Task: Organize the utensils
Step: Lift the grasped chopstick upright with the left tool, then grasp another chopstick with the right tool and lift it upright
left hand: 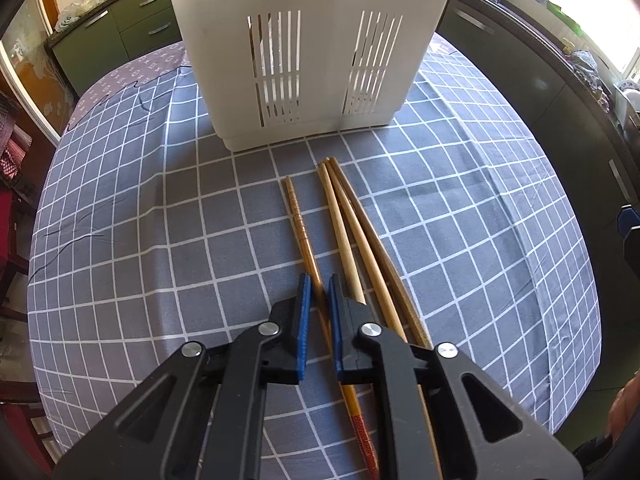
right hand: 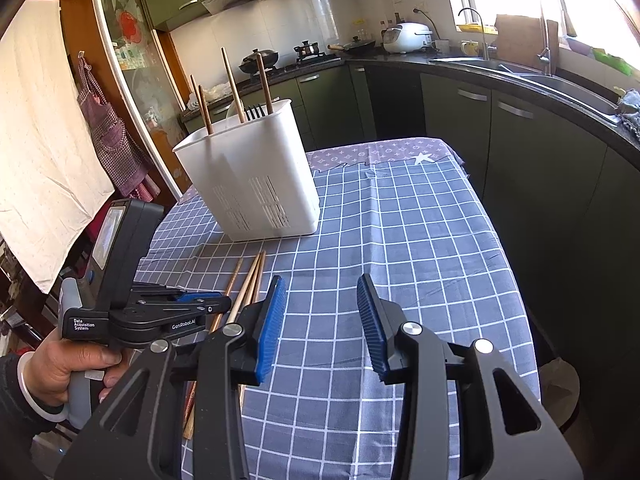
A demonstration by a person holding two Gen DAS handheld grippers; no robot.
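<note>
the left gripper points steeply down at the checked tablecloth, its blue pads closed in on a single carved chopstick that runs between them. the jaws stand nearly together with only that thin stick in the gap; whether the pads actually press on it cannot be told for sure, though they look clamped to it. the stick's tip reaches ahead of the fingertips, and its red-patterned end passes back under the gripper body. just to the right of the right pad lie three more chopsticks bunched side by side on the cloth, their tips fanning together ahead. further ahead, beyond all the tips, stands the white slotted utensil holder, upright.

the right gripper hovers over bare cloth, its jaws partly apart with nothing between them. the holder sits ahead and to its left, with several chopsticks and a fork standing in it. the left gripper, held in a hand, is to its left, down at the loose chopsticks.
</note>
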